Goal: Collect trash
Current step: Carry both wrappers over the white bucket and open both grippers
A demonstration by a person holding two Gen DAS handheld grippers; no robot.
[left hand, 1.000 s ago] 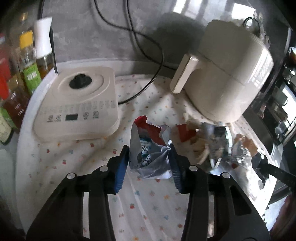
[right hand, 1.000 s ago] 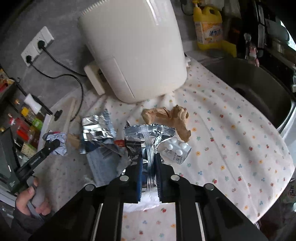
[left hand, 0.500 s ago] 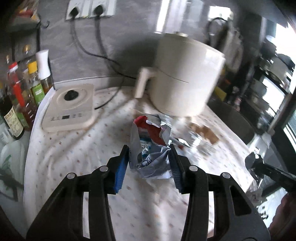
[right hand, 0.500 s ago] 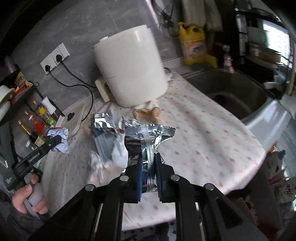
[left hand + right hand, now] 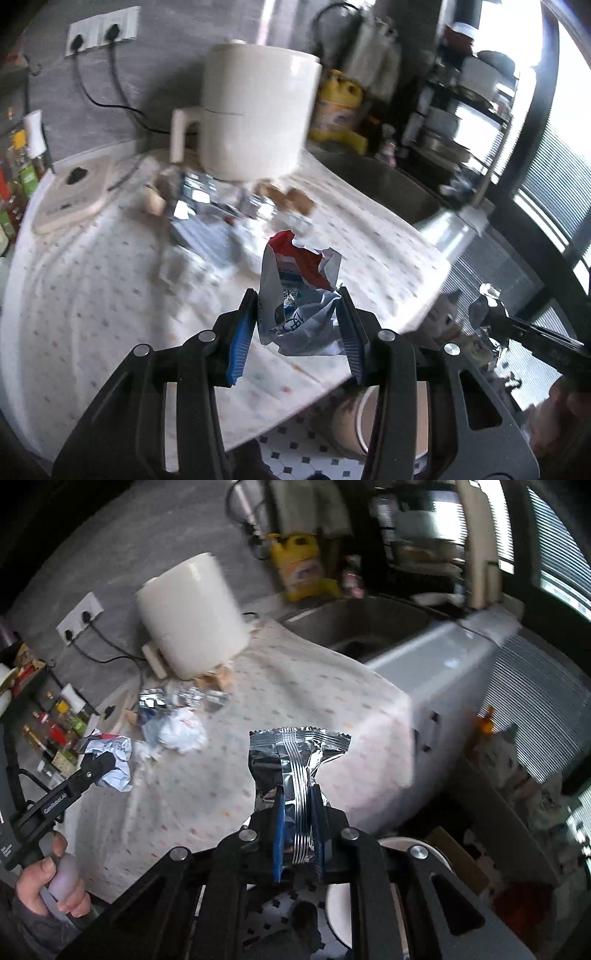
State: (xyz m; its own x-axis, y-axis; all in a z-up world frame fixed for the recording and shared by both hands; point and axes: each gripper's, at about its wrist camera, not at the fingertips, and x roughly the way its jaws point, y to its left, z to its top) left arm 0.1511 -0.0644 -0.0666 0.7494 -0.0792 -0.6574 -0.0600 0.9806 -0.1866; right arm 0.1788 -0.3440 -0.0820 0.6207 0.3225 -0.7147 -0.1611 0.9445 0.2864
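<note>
Left gripper: jaws clamped on a crumpled red-and-white wrapper, low centre of its frame.
Wrapper axis: upright, torn red mouth pointing to the top of the frame.
Right gripper: jaws nearly together, pinching the lower end of a silver foil packet.
Packet axis: long axis vertical in frame, crimped edge uppermost.
Backdrop: both held above the dotted tablecloth; more litter by the white appliance.

Air fryer at the table's back, loose wrappers before it, cooker at left, sink at right, bottles beside cooker.
</note>
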